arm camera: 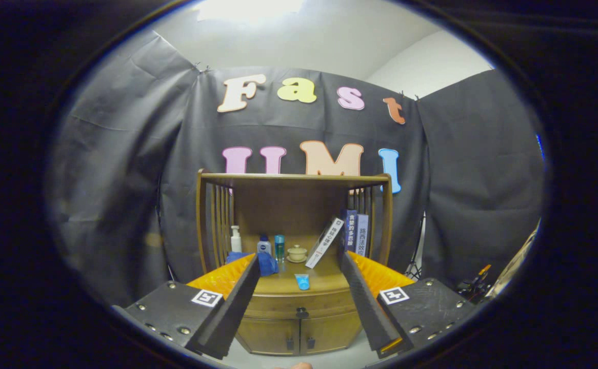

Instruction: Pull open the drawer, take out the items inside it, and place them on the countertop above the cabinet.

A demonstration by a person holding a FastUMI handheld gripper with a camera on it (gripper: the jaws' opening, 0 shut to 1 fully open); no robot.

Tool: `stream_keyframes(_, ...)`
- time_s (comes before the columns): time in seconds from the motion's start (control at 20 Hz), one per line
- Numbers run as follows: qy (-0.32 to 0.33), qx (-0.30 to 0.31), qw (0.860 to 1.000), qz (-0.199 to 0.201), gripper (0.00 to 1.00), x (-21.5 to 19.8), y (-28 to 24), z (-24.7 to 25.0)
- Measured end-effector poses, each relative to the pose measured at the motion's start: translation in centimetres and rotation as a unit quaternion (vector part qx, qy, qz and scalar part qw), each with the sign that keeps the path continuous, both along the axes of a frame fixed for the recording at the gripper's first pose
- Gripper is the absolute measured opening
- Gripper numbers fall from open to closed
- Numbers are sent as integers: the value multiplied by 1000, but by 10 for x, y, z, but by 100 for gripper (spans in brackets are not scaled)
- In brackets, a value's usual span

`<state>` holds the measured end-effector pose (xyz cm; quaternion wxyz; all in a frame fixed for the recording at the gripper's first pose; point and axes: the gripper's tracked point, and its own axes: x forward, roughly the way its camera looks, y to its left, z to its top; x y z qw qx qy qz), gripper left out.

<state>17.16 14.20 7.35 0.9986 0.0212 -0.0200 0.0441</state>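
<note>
A wooden cabinet (278, 328) stands beyond my fingers, against the black cloth wall. Its drawer (299, 306) is pushed in, with a small dark knob (301, 311) at the middle of its front. On the countertop (324, 281) above the drawer lies a light blue tube (302, 281). My gripper (301, 266) is open and some way back from the cabinet, with nothing between its fingers. The drawer front shows in the gap between the two black fingers (240, 294).
A slatted wooden hutch (294, 179) rises over the countertop. Under it stand a white pump bottle (235, 239), a dark blue bottle (263, 245), a teal bottle (279, 248), a small lidded cup (297, 252), a blue cloth (267, 264) and leaning books (353, 231). Two cabinet doors (299, 335) sit below the drawer.
</note>
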Motion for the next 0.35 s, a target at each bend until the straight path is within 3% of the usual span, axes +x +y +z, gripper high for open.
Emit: stream_keyframes(0.35,-11,-8,1000,2,96,-2,-2,7)
